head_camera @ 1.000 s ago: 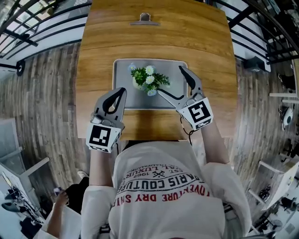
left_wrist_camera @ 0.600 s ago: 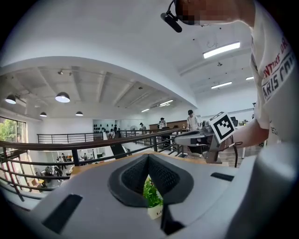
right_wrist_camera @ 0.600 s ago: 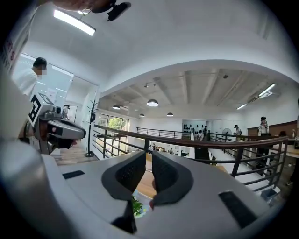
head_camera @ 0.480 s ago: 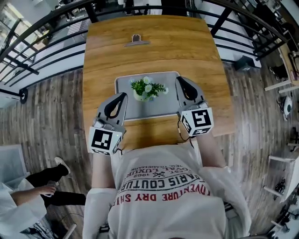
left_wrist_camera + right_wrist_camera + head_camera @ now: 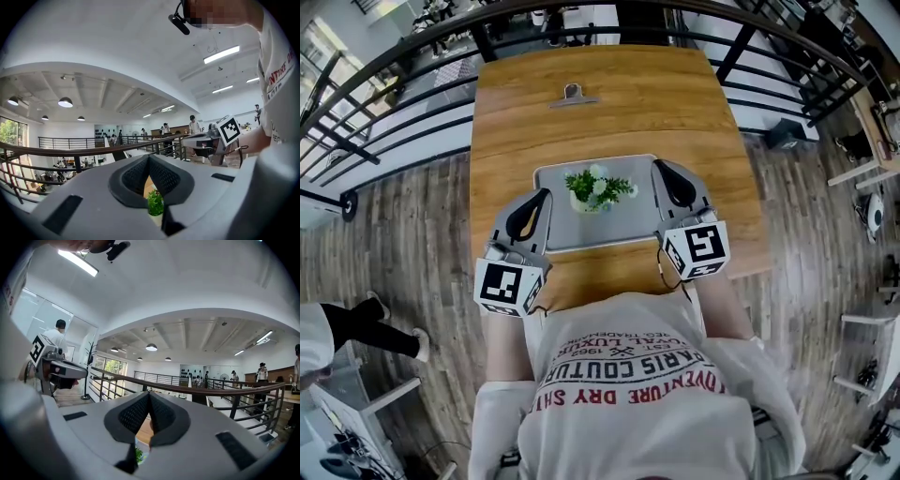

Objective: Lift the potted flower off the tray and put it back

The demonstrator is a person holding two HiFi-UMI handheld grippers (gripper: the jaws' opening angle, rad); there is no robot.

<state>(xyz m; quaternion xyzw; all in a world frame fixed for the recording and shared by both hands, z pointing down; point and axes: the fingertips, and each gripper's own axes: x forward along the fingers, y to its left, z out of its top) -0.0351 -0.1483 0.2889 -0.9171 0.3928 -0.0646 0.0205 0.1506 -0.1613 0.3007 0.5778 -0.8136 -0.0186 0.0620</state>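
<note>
closing: the jaws of my right gripper [image 5: 660, 166] have just been closing and now meet tip to tip, with nothing between the pads [image 5: 140, 414].
left fingers: my left gripper [image 5: 546, 194] is pressed together as well and holds nothing.
flower from the fingers: the potted flower [image 5: 595, 190] stands between my two tips, inward of each one. my left tip reads a little nearer in the head view, though not by much.
long axis: the pot is upright, so its axis runs straight up toward the head camera.
where it lies: on the tray [image 5: 623, 230], toward the far edge, apart from both grippers. the tray lies flat on the table [image 5: 609, 103].
stage: a pot standing on the tray with both hands empty fits the moment before a lift and equally the moment after a return.
hidden: leaves and blooms cover most of the pot's wall. each gripper view shows only a scrap of green [image 5: 155, 202] below the pads. how high my tips ride above the tray i cannot judge from overhead.
</note>
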